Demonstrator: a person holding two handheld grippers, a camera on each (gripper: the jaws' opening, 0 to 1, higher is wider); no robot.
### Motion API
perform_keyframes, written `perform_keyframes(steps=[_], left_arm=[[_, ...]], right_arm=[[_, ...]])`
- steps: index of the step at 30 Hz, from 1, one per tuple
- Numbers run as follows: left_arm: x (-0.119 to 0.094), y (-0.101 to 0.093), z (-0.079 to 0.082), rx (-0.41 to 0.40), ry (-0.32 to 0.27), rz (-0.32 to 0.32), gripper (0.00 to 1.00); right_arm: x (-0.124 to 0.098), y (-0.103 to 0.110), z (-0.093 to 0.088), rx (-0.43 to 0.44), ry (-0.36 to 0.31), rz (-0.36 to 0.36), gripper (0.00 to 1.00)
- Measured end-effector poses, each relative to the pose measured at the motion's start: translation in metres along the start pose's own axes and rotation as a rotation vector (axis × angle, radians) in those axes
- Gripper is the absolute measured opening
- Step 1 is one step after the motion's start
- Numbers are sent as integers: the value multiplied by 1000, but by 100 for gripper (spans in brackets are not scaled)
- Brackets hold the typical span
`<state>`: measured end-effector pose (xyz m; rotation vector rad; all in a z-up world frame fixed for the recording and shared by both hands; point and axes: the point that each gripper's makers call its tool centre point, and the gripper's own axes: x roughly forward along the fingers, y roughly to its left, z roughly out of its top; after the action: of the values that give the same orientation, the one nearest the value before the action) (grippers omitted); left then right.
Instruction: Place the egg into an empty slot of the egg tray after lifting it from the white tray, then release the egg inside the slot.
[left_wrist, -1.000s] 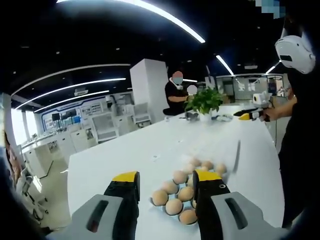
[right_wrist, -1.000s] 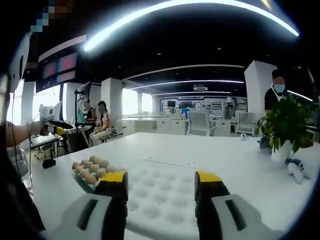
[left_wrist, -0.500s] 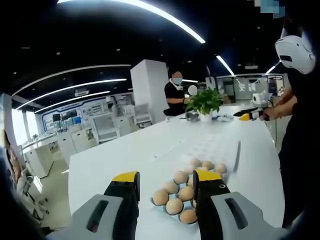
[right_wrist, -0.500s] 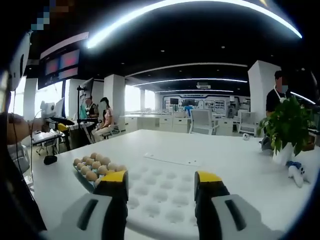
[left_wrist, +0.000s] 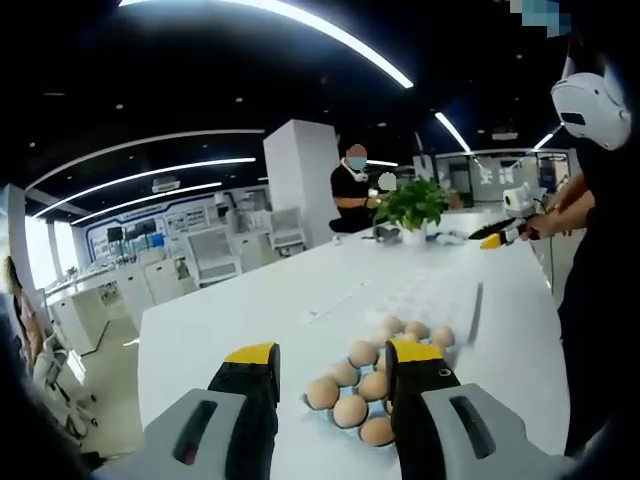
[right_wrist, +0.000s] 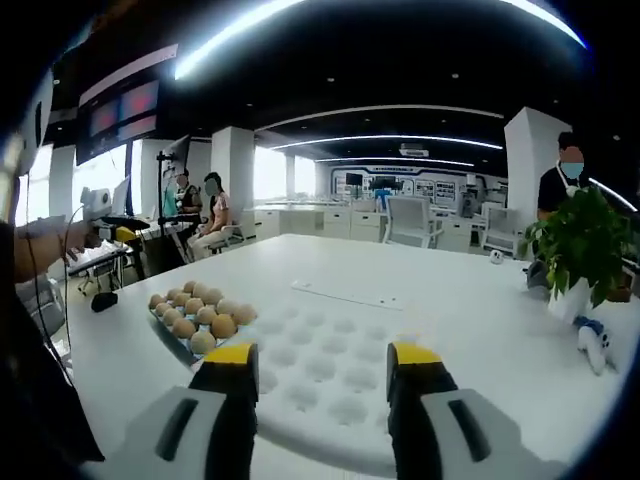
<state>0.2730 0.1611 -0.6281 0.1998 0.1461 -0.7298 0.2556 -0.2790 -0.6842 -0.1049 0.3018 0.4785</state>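
Note:
Several brown eggs (left_wrist: 352, 384) sit in a bluish egg tray on the white table (left_wrist: 250, 300), just beyond my left gripper (left_wrist: 332, 352), which is open and holds nothing. A white dimpled tray (left_wrist: 430, 290) with bare slots lies past them. In the right gripper view that white tray (right_wrist: 330, 372) lies right ahead of my right gripper (right_wrist: 325, 355), open above its near edge. The eggs (right_wrist: 197, 315) are to its left. The right gripper (left_wrist: 497, 236) is also seen far right in the left gripper view, in a person's hand.
A potted plant (left_wrist: 410, 205) stands on the far part of the table, also the plant (right_wrist: 582, 240) at the right. A person in black (left_wrist: 600, 260) stands by the table's right edge. Other people sit and stand in the background. A flat strip (right_wrist: 348, 294) lies beyond the white tray.
The right gripper view has tipped and risen slightly, showing more of the table and trays. In the left gripper view the far right gripper has lifted a little. Both stay open, nothing grasped.

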Motion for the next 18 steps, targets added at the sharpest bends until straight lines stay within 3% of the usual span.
perform_keyframes(steps=[2,6,11,18], left_arm=[[0,0,0,-1,1,-1,42],[-1,0,-1,-5,0,1,42],[3,-3,0,-6,-10,-7,42],[11,-13,6,-16,-39,-41,43]], right_arm=[[3,1,-10,-46,64,20,50],[5,1,1,-34,16,26,50],[9,-1,12,-73,23,26,52],[10,2,12,-98,38,33,52]])
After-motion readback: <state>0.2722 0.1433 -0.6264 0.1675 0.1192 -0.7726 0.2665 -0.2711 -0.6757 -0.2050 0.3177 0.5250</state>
